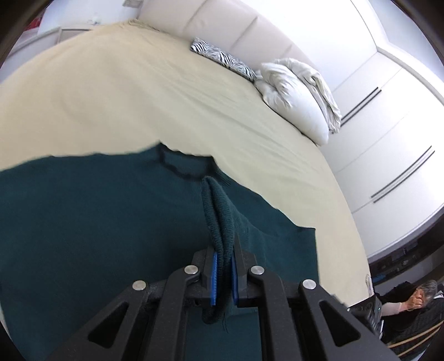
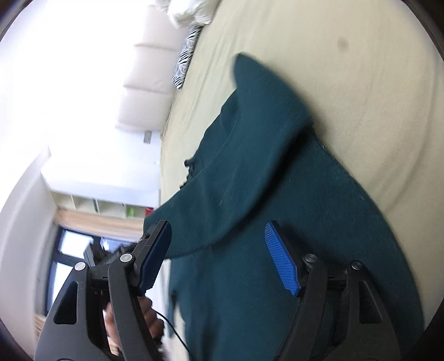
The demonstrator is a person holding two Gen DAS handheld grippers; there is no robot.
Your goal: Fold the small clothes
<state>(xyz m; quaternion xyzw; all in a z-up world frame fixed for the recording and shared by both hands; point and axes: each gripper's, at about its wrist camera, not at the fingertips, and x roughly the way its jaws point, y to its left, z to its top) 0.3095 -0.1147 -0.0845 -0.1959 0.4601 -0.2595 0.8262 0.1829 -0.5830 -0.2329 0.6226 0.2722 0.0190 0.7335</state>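
Observation:
A dark teal knit sweater [image 1: 83, 222] lies spread on the beige bed [image 1: 138, 97], its neckline toward the far side. My left gripper [image 1: 224, 269] is shut on a bunched ribbed edge of the sweater [image 1: 219, 216], which stands up between the blue pads. In the right wrist view the sweater [image 2: 263, 180] lies partly folded over itself on the bed [image 2: 360, 83]. My right gripper [image 2: 219, 255] is open just above the sweater, with blue pads [image 2: 280, 258] wide apart and nothing between them.
A white pillow [image 1: 294, 94] and a zebra-print cushion [image 1: 222, 57] lie against the padded headboard [image 1: 222, 22]. White wardrobe doors [image 1: 388, 138] stand to the right. A person [image 1: 416, 302] sits at the lower right beyond the bed's edge.

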